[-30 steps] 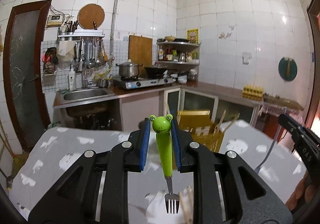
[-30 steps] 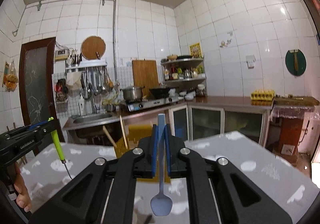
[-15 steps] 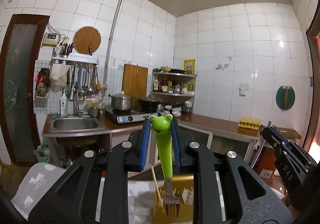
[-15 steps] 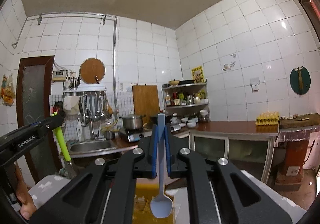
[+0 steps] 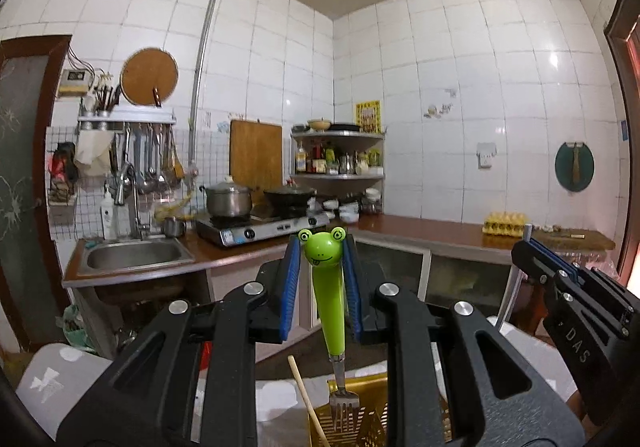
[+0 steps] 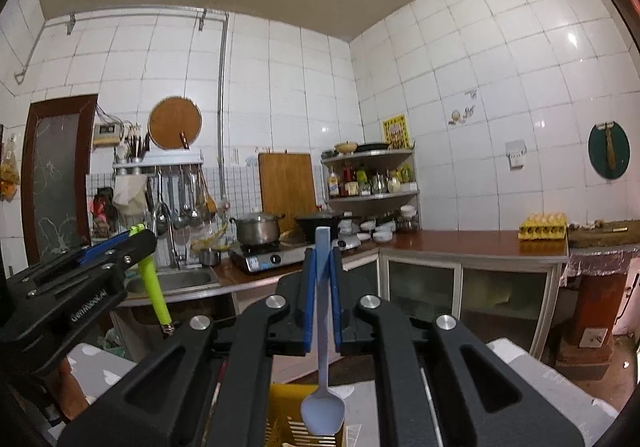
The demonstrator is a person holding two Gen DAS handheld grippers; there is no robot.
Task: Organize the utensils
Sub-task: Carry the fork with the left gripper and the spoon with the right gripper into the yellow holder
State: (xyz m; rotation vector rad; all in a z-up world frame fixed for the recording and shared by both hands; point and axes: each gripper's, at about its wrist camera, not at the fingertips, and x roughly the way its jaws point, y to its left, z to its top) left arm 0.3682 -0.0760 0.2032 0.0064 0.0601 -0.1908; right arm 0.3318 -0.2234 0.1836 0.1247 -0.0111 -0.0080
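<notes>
Both grippers have risen and advanced, so the yellow basket [image 5: 362, 413] now sits directly under them. The left gripper [image 5: 322, 279] clamps the fork [image 5: 329, 307], tines over the basket; the right gripper [image 6: 321, 289] pinches the spoon [image 6: 323, 375], bowl above it. Dropping in looks next.

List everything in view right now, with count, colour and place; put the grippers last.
Frog-headed green-handled metal fork: 1, green, hanging tines-down in left gripper.
Pale blue plastic spoon: 1, blue, bowl-down in right gripper.
Yellow slatted plastic basket: 1, yellow, below both utensils.
Wooden chopstick: 1, tan, leaning in basket.
Steel pot: 1, silver, on stove.
Steel sink: 1, counter left.
Egg tray: 1, yellow, counter right.
Left gripper: shut on fork.
Right gripper: shut on spoon.
</notes>
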